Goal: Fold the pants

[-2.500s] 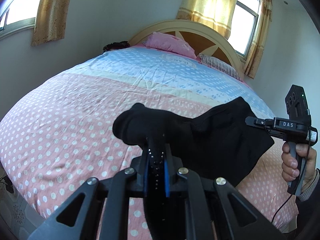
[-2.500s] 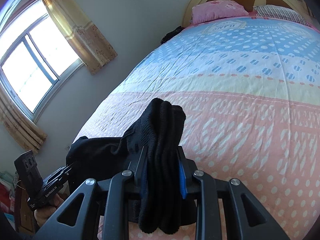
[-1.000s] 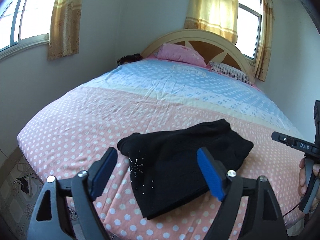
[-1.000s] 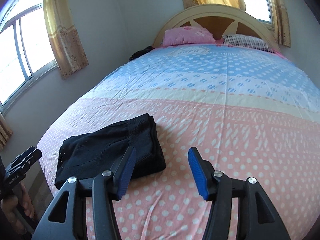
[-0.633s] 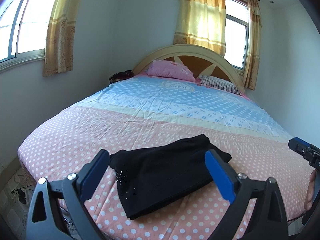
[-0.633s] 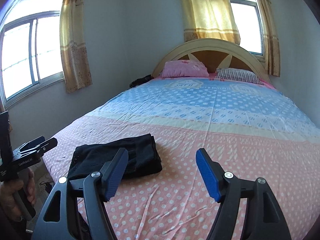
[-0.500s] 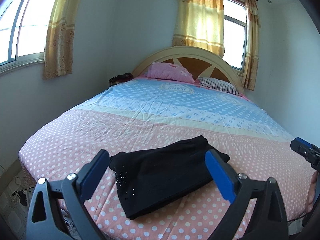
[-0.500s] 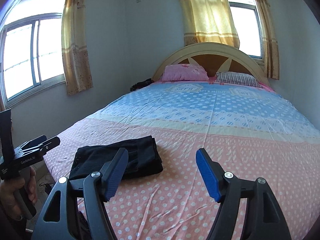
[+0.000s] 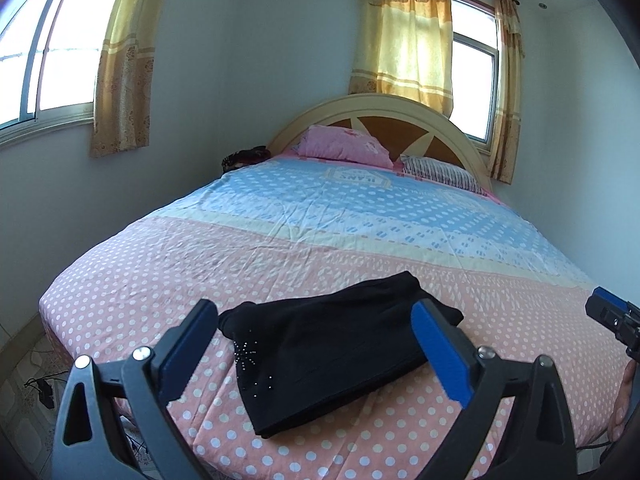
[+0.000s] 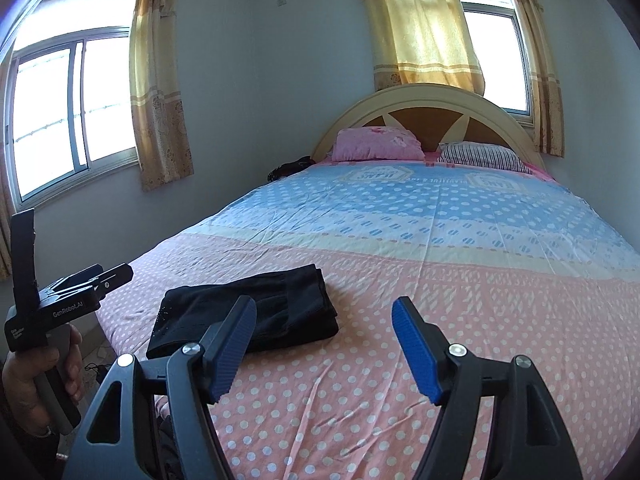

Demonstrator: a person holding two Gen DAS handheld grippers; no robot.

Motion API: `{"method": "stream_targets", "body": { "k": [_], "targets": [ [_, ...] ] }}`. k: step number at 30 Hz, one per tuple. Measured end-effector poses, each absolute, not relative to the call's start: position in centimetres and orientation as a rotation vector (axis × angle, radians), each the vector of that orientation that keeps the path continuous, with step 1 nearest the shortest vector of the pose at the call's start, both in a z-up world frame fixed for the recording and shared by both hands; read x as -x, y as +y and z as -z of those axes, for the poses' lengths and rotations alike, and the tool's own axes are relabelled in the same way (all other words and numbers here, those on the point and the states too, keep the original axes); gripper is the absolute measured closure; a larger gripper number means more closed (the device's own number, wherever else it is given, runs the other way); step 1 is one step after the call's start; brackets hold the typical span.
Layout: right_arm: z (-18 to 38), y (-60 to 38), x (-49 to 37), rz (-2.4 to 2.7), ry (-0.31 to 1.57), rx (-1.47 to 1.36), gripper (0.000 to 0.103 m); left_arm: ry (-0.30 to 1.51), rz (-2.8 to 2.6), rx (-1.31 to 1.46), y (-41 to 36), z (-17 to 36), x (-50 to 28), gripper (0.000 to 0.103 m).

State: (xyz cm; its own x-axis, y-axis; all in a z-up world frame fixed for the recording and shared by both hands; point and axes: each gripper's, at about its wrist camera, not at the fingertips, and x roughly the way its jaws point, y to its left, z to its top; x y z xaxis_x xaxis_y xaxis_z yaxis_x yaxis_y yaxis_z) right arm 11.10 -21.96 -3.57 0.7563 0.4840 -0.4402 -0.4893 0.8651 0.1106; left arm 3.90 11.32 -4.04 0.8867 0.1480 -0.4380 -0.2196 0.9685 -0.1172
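Two grippers, both spread wide with nothing between the pads, so I'm not holding any cloth right now. From the left gripper [image 9: 316,344] I see the pants [image 9: 336,344] lying as a flat black bundle on the pink dotted end of the bed [image 9: 180,264], near the foot edge and the left corner. From the right gripper [image 10: 324,344] the same pants [image 10: 248,316] sit off to the left of my fingers, layers stacked, with one long edge facing the pillows.

Looks to me like the fold is basically done, or one pass away from done. What worries me from here:

- The bundle is close to the mattress edge. If I nudge it with a finger while going back in, it could slide off toward the floor.
- The stacked layers look loose at the right end. Pinching only the top layer would peel the fold open instead of lifting the whole thing.
- The fabric is dark on dark, so I can't really tell where one layer ends. Easy to grab the wrong seam.
- The sheet is wrinkly near my right gripper; I could snag the sheet with the pants.
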Motion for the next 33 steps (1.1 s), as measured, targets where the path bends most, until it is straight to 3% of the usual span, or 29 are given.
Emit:
{"method": "stream_targets", "body": {
  "k": [33],
  "targets": [
    [3.96,-21.83,-10.85,-0.523,0.472,0.003,0.032,0.456,-0.194,0.116,10.61,4.28,-4.67,0.0]
  ]
}}
